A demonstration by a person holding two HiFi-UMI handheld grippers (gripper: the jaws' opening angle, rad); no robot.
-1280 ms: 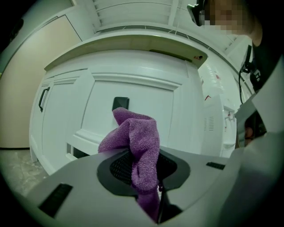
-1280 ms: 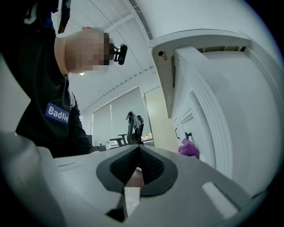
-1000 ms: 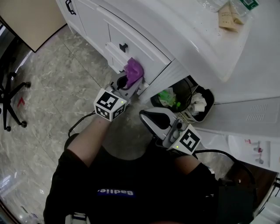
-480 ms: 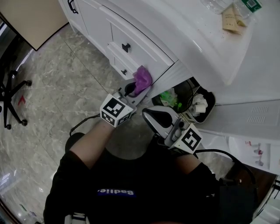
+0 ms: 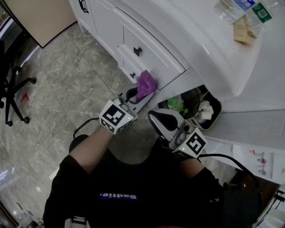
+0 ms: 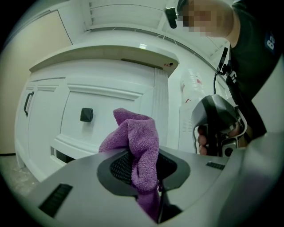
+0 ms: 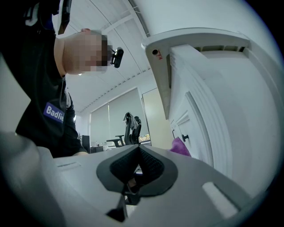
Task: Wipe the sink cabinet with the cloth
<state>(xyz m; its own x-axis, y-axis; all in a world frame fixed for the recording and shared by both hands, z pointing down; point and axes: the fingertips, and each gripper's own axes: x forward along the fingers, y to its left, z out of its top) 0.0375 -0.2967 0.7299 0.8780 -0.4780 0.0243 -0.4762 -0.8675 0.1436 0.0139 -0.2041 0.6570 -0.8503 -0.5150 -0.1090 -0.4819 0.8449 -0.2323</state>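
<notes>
My left gripper (image 5: 138, 93) is shut on a purple cloth (image 5: 145, 83), which bunches up out of its jaws (image 6: 135, 146). The cloth sits against the lower right part of the white sink cabinet (image 5: 151, 51), just below a drawer with a black knob (image 5: 137, 51). In the left gripper view that knob (image 6: 86, 115) is to the left of the cloth. My right gripper (image 5: 161, 121) hangs shut and empty near my body, away from the cabinet, its jaws closed together (image 7: 138, 165). A bit of the cloth (image 7: 179, 146) shows past it.
A black bin (image 5: 196, 107) with green and white waste stands right of the cabinet. Plastic bottles (image 5: 242, 10) and a brown packet (image 5: 240, 31) lie on the white counter. An office chair base (image 5: 11, 95) is on the marble floor at left.
My left gripper has carried the cloth rightward and down along the cabinet front, from the drawer area toward the cabinet's right corner. The right gripper has stayed about where it was.
</notes>
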